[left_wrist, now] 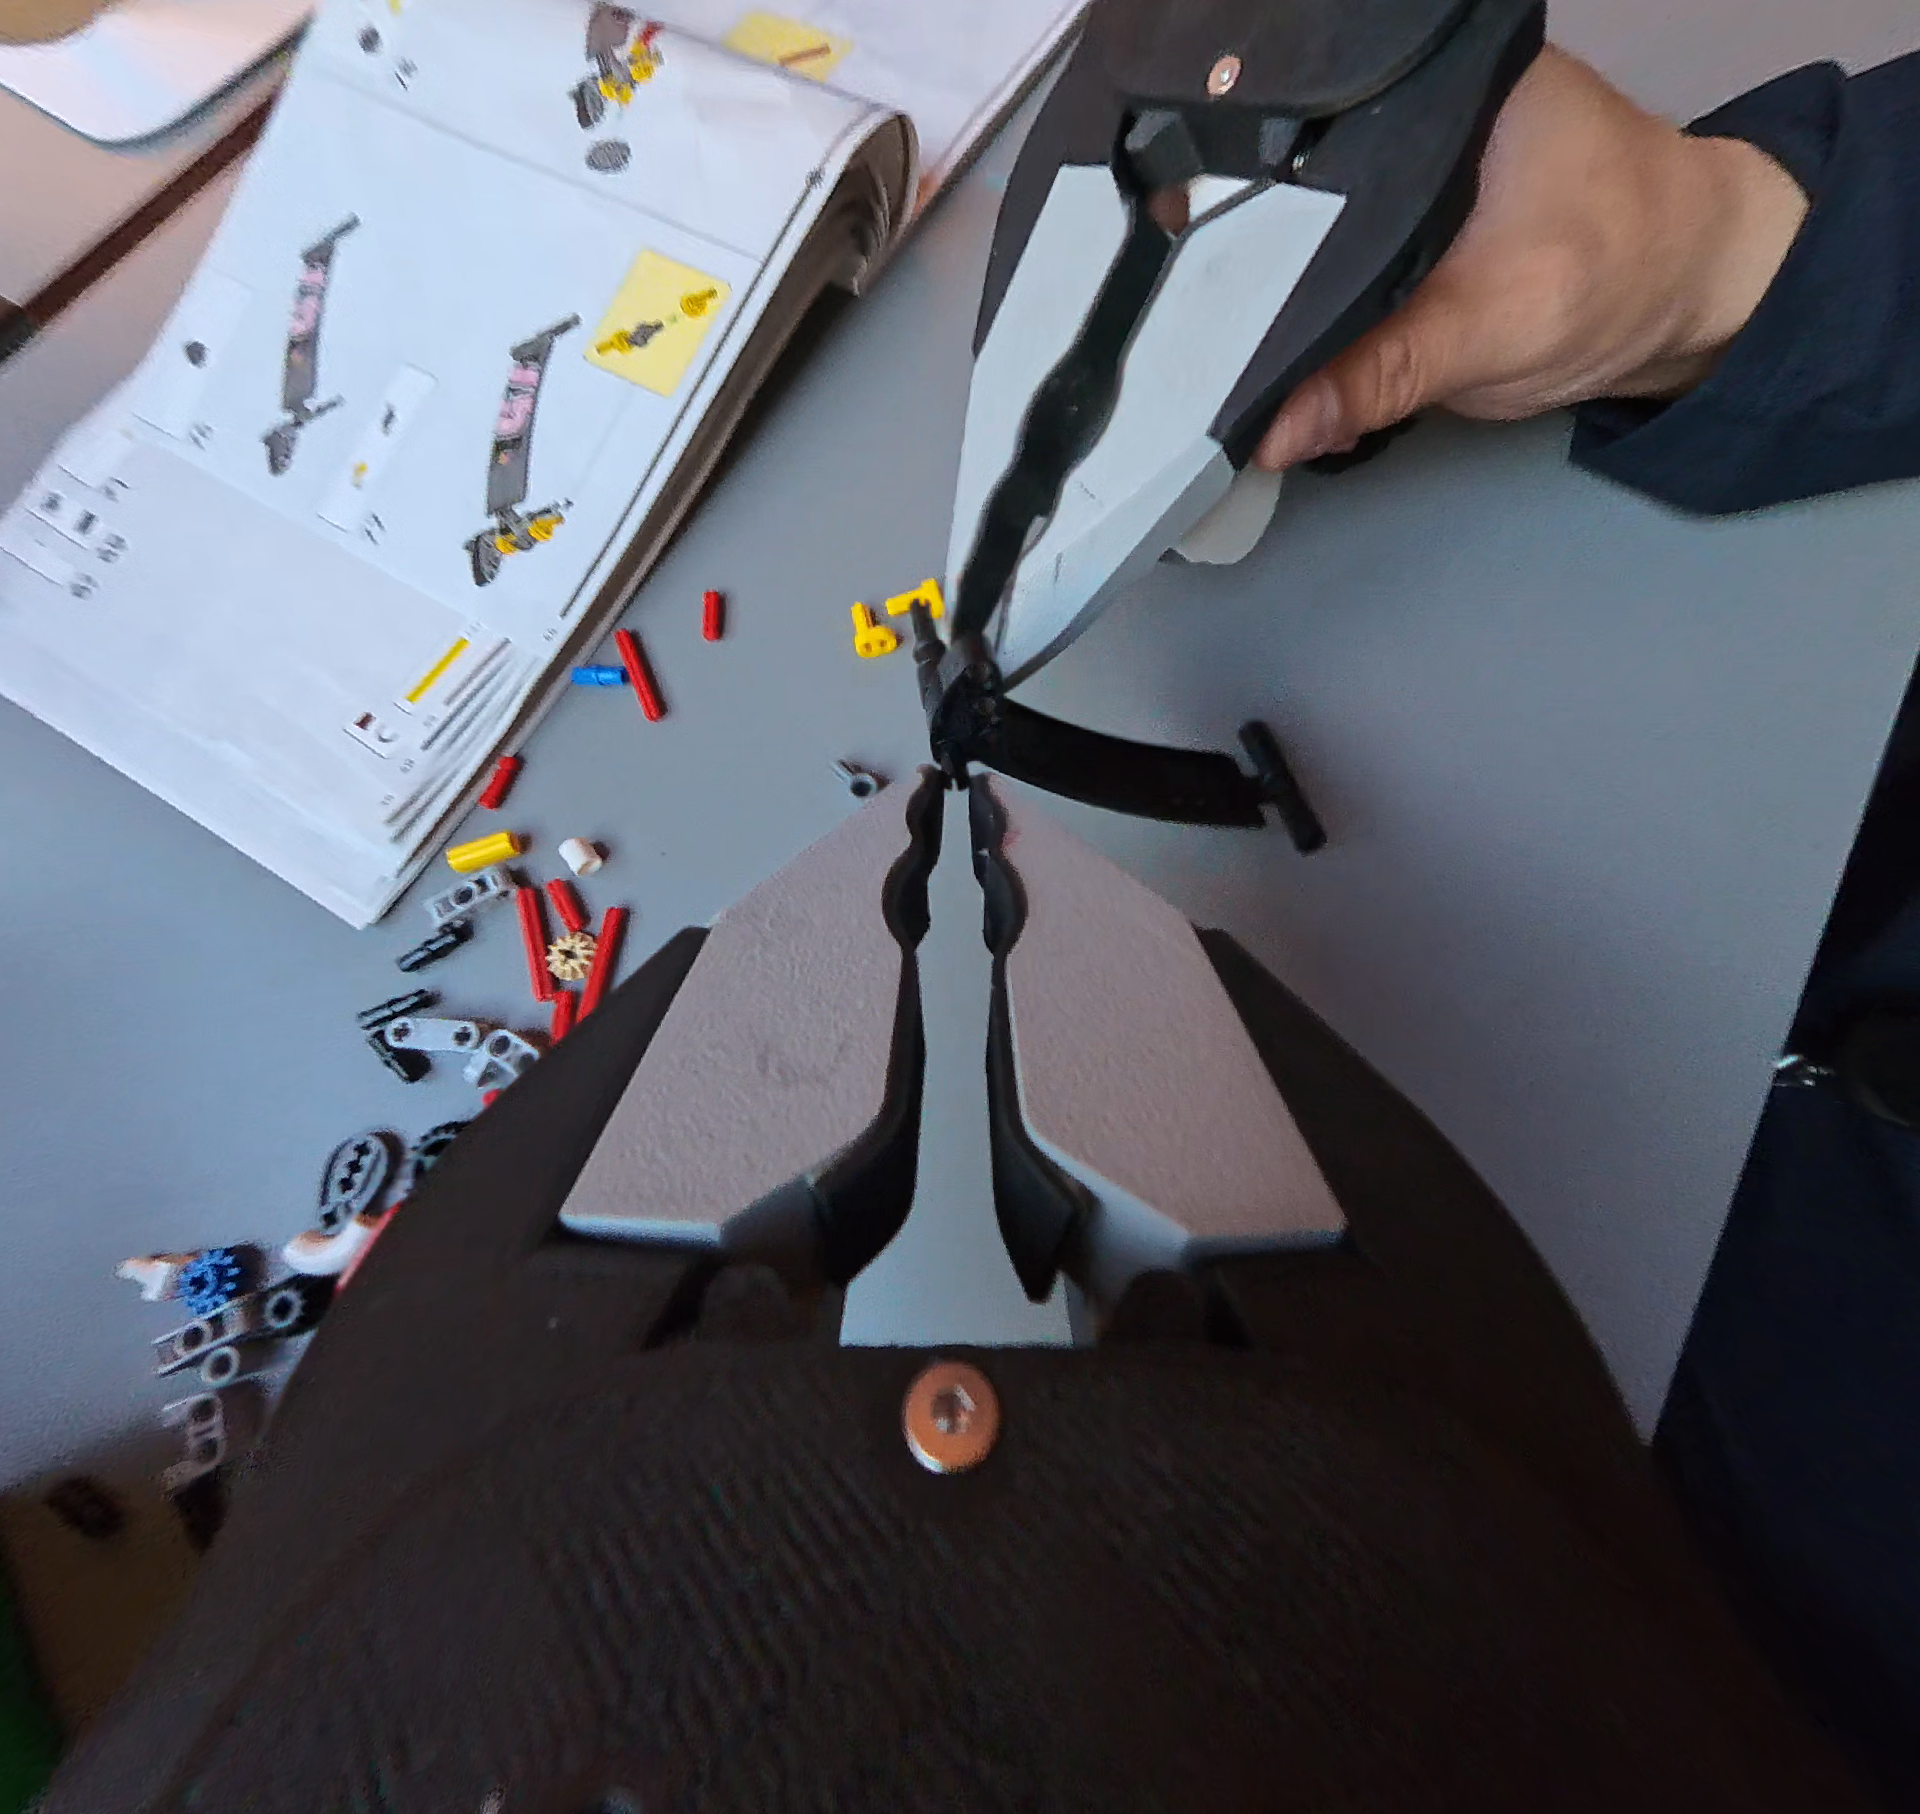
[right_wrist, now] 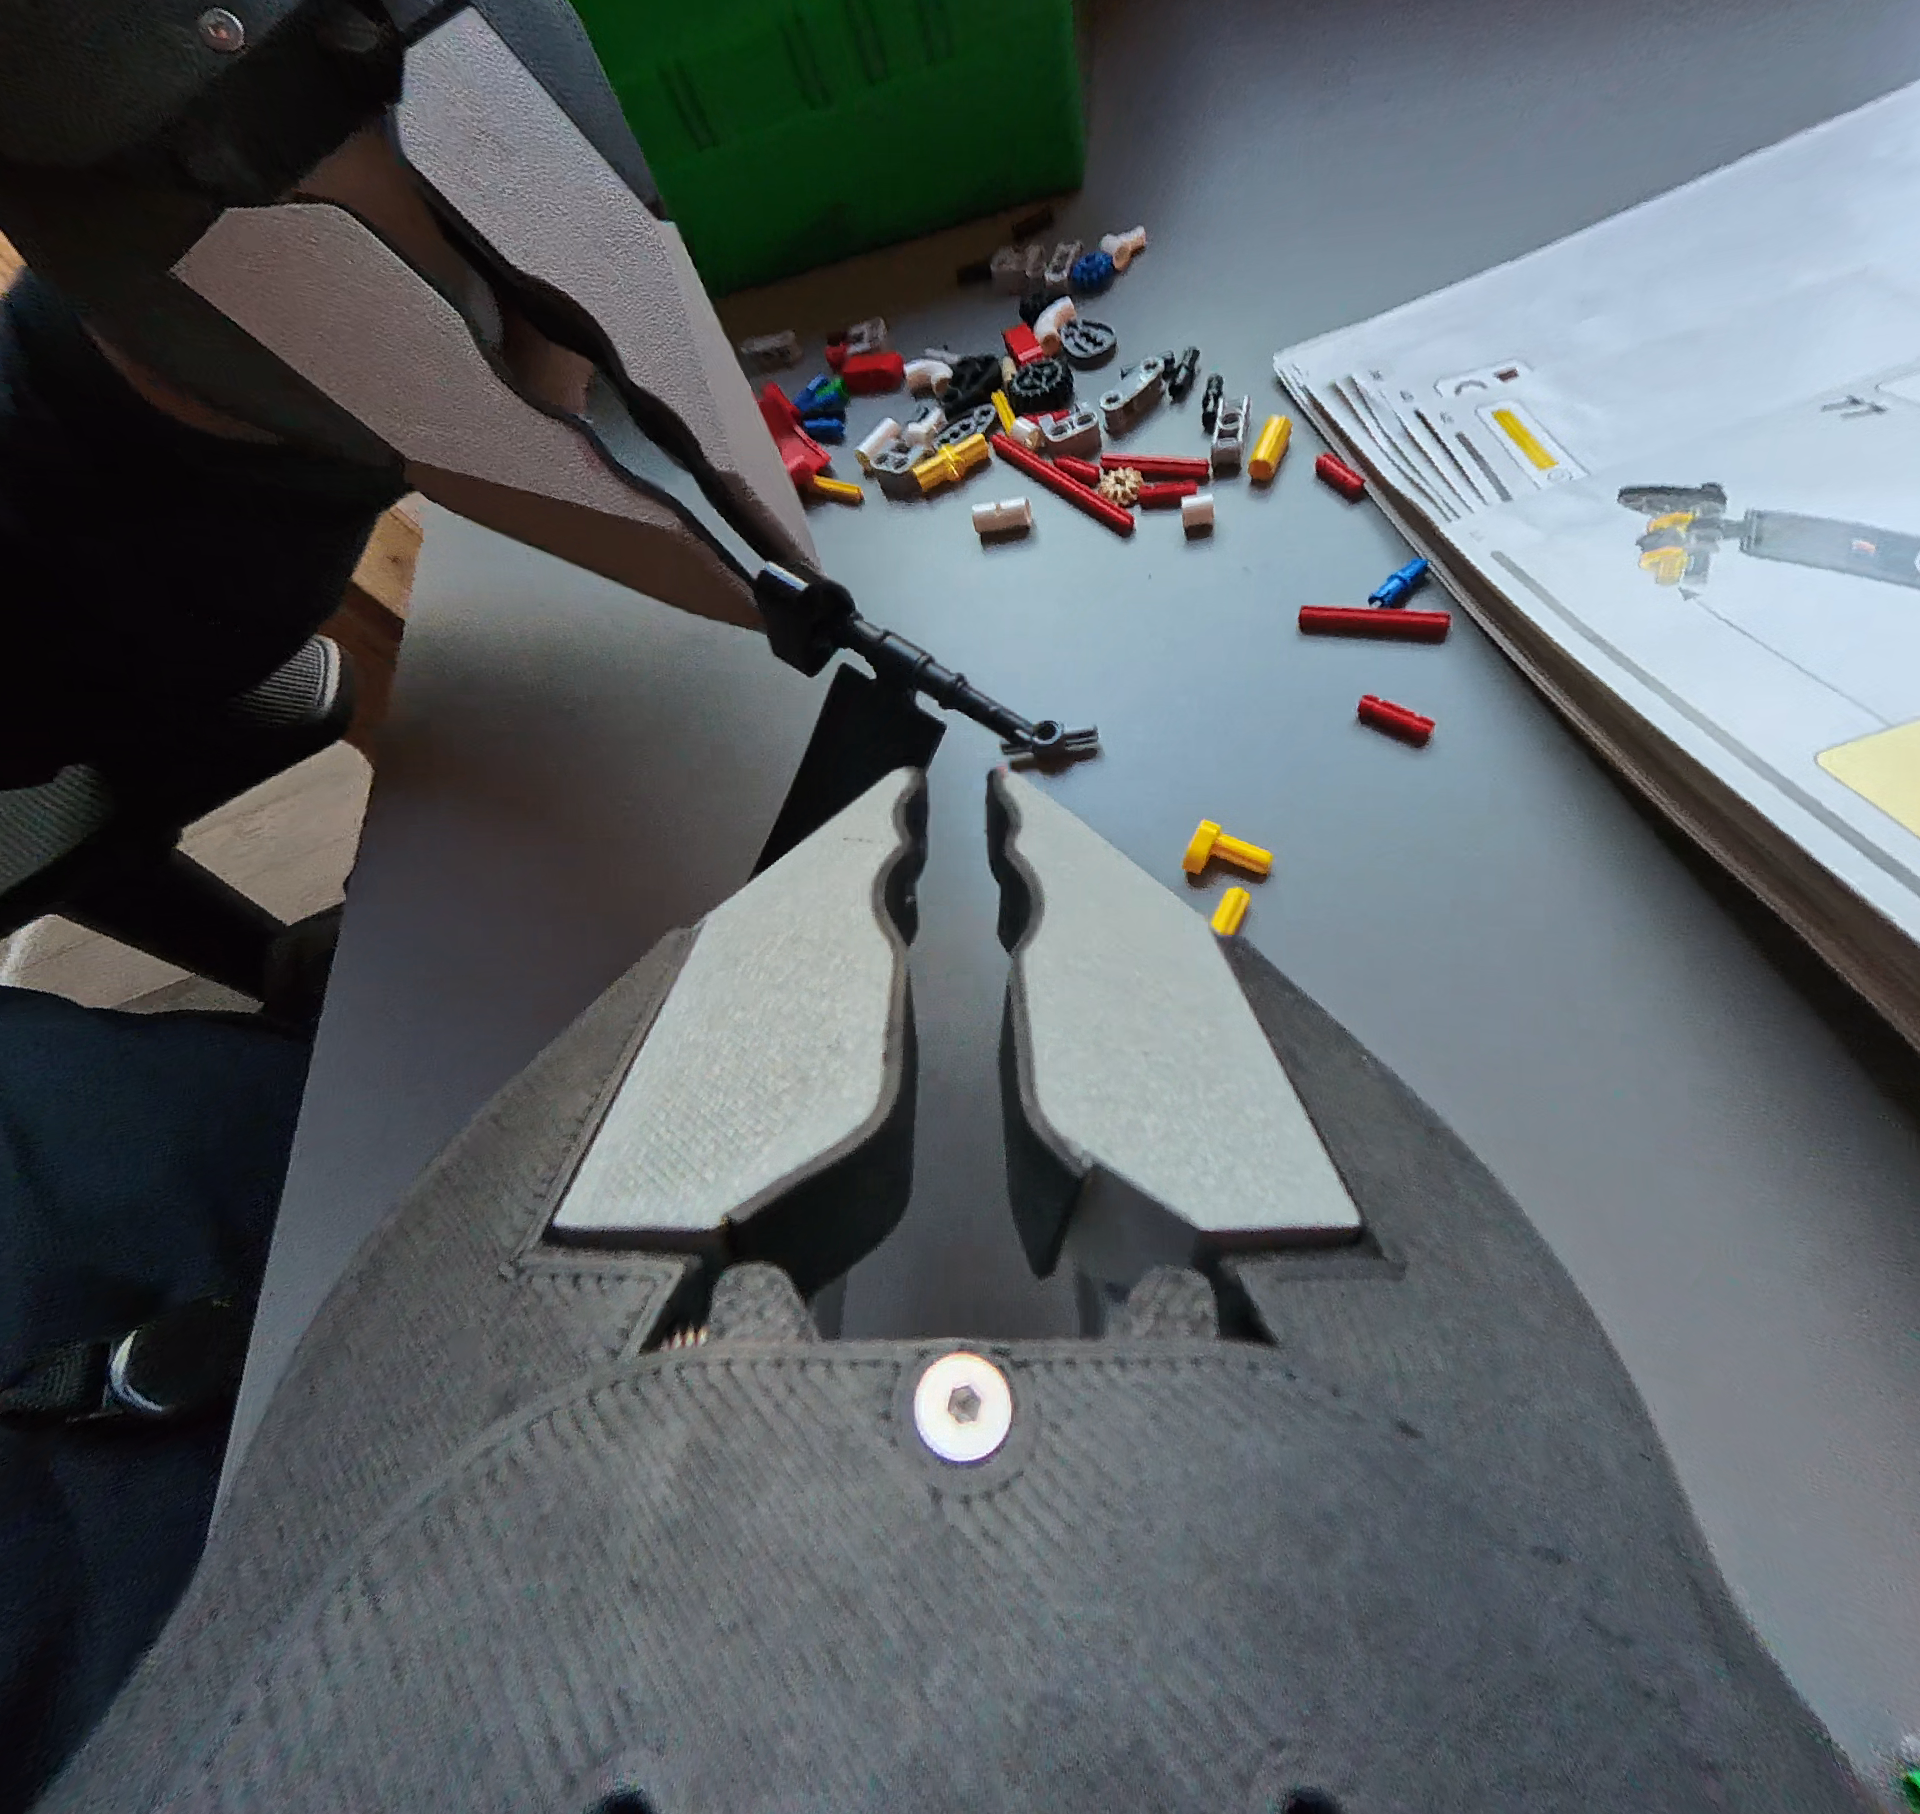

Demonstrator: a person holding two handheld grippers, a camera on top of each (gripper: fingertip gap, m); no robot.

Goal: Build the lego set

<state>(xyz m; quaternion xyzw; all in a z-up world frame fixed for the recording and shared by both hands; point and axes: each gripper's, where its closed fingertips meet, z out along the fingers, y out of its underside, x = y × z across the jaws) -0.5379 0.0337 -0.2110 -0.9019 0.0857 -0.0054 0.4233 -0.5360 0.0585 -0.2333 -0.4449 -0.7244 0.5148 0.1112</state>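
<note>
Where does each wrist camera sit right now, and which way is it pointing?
Left wrist view: on the left gripper, looking along its fingers at the black brick assembly over the grey table; opposite, the right gripper in a hand.
Right wrist view: on the right gripper, facing the left gripper gripping that assembly, loose coloured bricks beyond.
Shared: assembly, both grippers, open instruction booklet.

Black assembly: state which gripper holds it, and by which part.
The left gripper pinches the black assembly by the connector block at the rod's end. The right gripper is open beside it and holds nothing.
</note>
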